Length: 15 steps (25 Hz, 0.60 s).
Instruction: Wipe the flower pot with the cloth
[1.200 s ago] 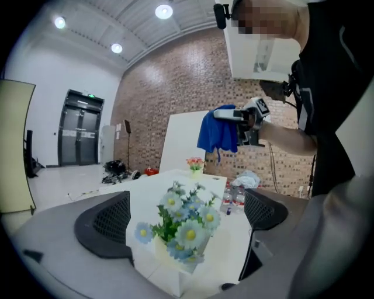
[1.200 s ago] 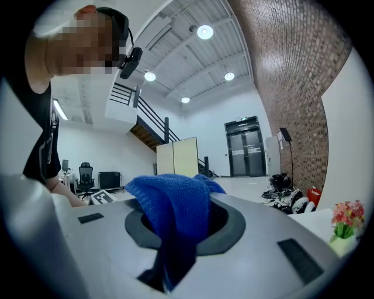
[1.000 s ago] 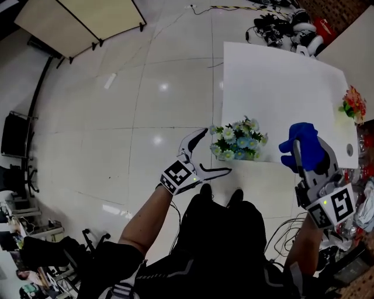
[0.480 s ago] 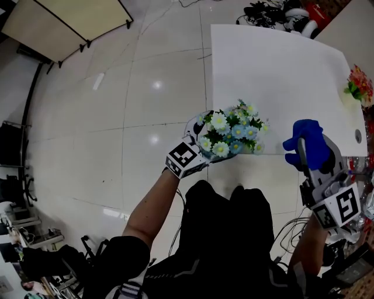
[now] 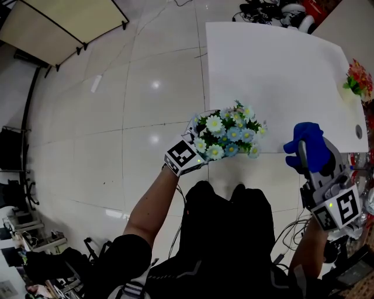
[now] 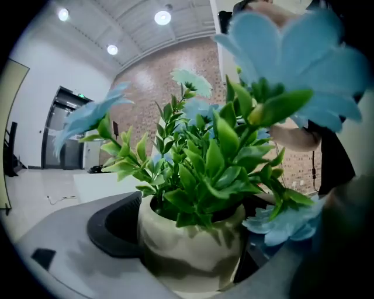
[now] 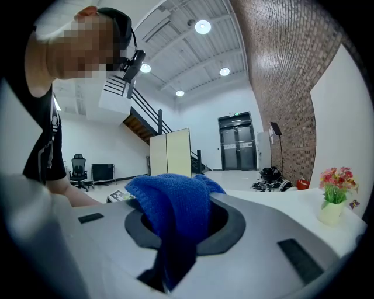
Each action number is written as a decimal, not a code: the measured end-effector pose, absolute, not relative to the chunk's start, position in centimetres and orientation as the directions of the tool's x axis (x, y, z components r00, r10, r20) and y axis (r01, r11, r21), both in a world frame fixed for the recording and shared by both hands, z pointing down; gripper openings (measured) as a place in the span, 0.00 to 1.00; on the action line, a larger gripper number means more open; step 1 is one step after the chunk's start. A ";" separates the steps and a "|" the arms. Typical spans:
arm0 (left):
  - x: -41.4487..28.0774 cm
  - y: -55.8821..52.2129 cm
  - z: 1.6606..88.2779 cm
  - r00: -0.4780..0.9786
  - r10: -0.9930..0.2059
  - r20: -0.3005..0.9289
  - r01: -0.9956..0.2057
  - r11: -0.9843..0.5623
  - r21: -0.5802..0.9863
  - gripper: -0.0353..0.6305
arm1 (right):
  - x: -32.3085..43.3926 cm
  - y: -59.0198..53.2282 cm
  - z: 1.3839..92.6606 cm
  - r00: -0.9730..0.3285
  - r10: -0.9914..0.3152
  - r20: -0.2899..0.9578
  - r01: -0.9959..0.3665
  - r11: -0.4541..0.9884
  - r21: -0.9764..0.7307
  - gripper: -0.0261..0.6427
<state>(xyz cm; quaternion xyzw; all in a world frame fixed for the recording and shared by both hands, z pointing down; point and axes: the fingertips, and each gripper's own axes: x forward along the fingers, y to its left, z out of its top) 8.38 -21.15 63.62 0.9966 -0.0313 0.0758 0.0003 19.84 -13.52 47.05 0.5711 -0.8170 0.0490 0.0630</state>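
**Pot in the left claw, cloth waiting in the right**

The white table (image 5: 280,76) stands on a glossy tiled floor (image 5: 134,117). A tangle of cables and gear (image 5: 269,11) lies at its far end, and a folding screen (image 5: 64,23) stands off to the left. A second small pot of red flowers (image 5: 356,82) sits at the table's right edge, well apart from the work.

From above, the blue and white flowers (image 5: 228,133) spread over the table's near-left corner and hide the flower pot completely. Whether it rests on the table cannot be told. In the left gripper view, green leaves and large blue petals crowd the top and right of the picture.

The left gripper (image 5: 196,140) has just been closing its jaws with the flower pot (image 6: 190,245) between them, and both dark pads now lie against its cream sides. The pot stands upright, mouth up, with its long axis and the stems running vertically.

The right gripper (image 5: 310,157) is clamped on the blue knitted cloth (image 5: 307,143), which bulges above the jaws and hangs below them. It is off to the right of the pot, apart from it.

Each gripper's cube carries black-and-white square markers. No lettering can be read on the pot or the cloth.
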 end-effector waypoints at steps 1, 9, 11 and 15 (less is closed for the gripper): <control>8.1 -20.8 63.6 0.987 -0.055 0.152 -0.055 -0.998 -0.003 0.83 | 19.8 -13.5 47.0 -0.340 -0.926 0.161 -0.939 0.343 -0.009 0.15; 6.2 -19.3 63.2 0.978 -0.045 0.201 -0.046 -0.999 0.003 0.86 | 18.7 -14.4 48.2 -0.371 -0.907 0.199 -0.928 0.371 -0.037 0.15; 6.6 -19.0 63.8 0.966 -0.022 0.258 -0.006 -0.998 -0.064 0.95 | 18.7 -14.9 49.4 -0.369 -0.904 0.215 -0.929 0.366 -0.056 0.15; 7.5 -19.1 65.3 0.953 -0.008 0.303 0.023 -0.995 -0.099 0.95 | 17.5 -16.0 51.9 -0.401 -0.885 0.235 -0.916 0.389 -0.097 0.15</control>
